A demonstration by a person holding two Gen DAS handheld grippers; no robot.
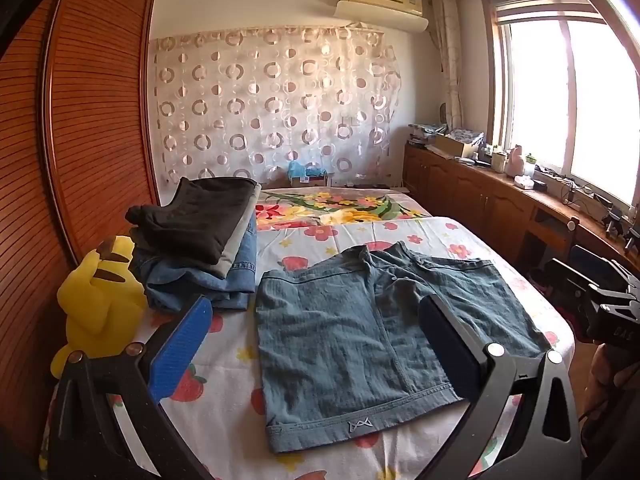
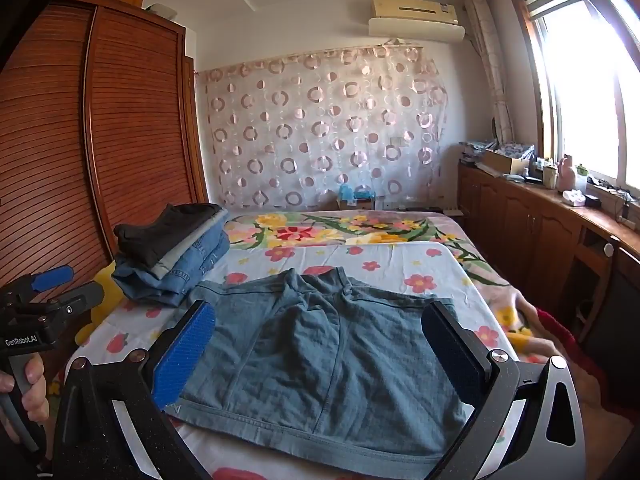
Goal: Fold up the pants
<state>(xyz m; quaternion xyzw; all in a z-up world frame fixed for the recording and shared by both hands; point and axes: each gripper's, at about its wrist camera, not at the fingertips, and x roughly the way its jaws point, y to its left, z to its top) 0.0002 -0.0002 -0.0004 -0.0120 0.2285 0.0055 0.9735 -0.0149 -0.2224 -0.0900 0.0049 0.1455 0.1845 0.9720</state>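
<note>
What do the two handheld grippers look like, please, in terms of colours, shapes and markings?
Both are black frames with silver bolts and ribbed blue finger pads. The left gripper has a grey pistol handle and white "GenRobot.AI" lettering. The right gripper shows faint embossed letters on its body.

— What carries everything here?

— A bed [image 1: 448, 236] under a white sheet printed with red and yellow flowers; a brighter floral blanket [image 1: 340, 204] covers its far end.

— And what lies on the sheet?

— Blue-grey denim pants [image 1: 360, 332], folded flat near the middle. Beside them, to the left, a stack of folded clothes [image 1: 200, 248], black on top, blue denim underneath. A yellow plush toy [image 1: 100, 300] sits at the left edge, touching that stack.
</note>
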